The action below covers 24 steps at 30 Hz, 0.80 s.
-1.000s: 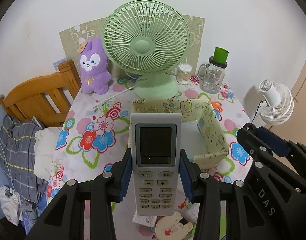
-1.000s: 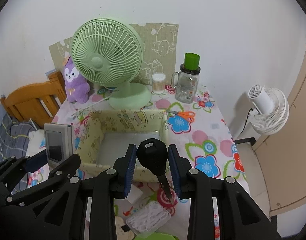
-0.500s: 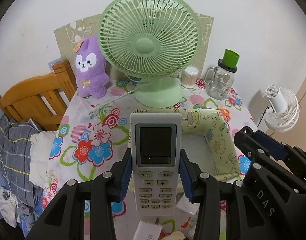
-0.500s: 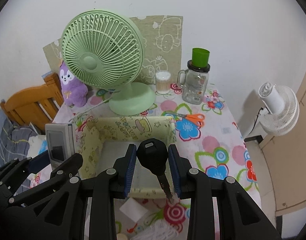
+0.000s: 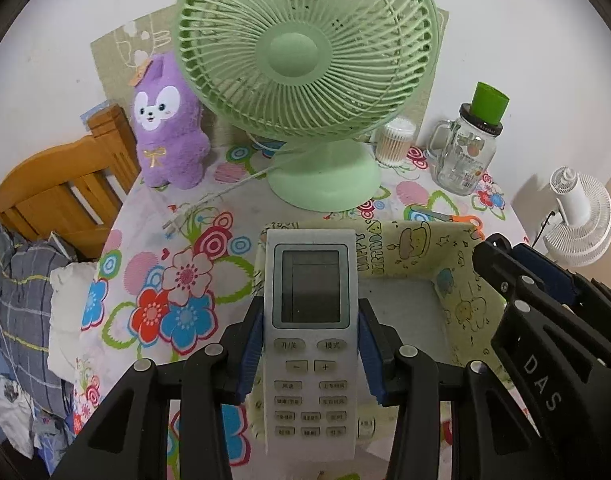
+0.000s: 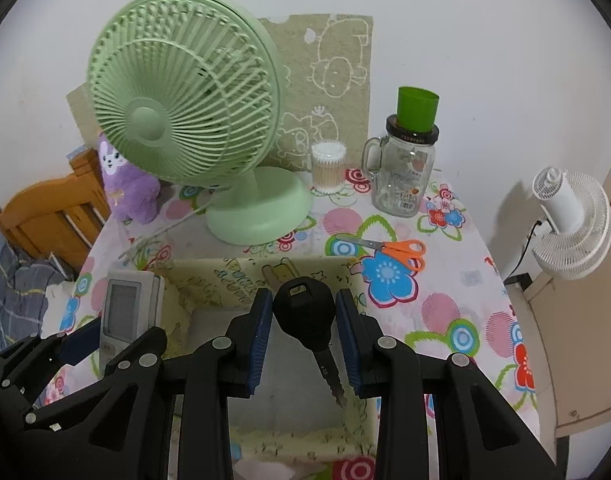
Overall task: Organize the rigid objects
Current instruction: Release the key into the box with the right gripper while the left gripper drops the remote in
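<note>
Left wrist: left gripper (image 5: 310,354) clenched on white rectangular remote control (image 5: 310,344); right gripper (image 6: 304,340) clenched on black-headed key (image 6: 307,326); both over yellow printed fabric bin (image 6: 241,280), undeposited.

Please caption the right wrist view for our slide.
Right claw holding a black-headed key above the yellow fabric storage box on a floral tablecloth.

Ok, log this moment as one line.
left gripper: shut on remote | right gripper: shut on key | both above fabric box | nothing released
</note>
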Available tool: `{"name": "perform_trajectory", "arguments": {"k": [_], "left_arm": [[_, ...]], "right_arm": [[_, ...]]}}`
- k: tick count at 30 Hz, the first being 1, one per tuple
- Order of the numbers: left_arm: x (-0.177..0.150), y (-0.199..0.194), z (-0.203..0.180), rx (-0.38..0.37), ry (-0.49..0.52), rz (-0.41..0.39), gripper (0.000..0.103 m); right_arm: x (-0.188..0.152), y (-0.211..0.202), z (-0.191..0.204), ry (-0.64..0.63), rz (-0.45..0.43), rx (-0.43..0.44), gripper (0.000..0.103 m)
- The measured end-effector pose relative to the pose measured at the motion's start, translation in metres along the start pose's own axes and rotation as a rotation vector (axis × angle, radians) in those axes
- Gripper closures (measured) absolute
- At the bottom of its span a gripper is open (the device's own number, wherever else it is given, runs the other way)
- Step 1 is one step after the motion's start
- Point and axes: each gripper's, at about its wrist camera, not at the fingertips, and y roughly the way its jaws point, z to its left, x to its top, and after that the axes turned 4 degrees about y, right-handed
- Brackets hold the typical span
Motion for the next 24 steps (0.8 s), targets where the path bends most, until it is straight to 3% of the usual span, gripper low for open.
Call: {"name": "perform_trajectory", "arguments": {"k": [11,12,14,15,17,18,21,24], "left_arm": [[0.008,0.035,-0.008,-0.023,0.036,0.03,0.057],[0.007,0.034,-0.01,-0.009,0.05,0.014,0.055],[0.007,0.03,-0.016,0.003,0.087,-0.008,0.042],[0.008,0.029,-0.017,0.0,0.091,-0.012,0.033],[0.009,0.028,-0.017,-0.007,0.088,-0.012,0.028],[0.009,0.027,-0.017,-0.012,0.084,-0.008,0.025],[0.01,0.022,-0.015,-0.013,0.074,-0.015,0.02],[0.01,0.016,-0.014,-0.019,0.069,-0.019,0.015]], "right_arm": [[0.008,0.041,-0.006,0.022,0.026,-0.007,0.067],[0.007,0.041,-0.005,0.017,0.02,-0.009,0.067],[0.006,0.043,-0.003,0.006,0.024,0.004,0.066],[0.006,0.044,-0.003,0.003,0.031,0.013,0.064],[0.006,0.044,-0.002,0.011,0.039,0.02,0.035],[0.006,0.042,-0.002,0.018,0.033,0.022,0.03],[0.007,0.03,-0.002,0.021,-0.011,0.02,0.025],[0.009,0.024,-0.001,0.011,0.004,0.019,0.022]]}}
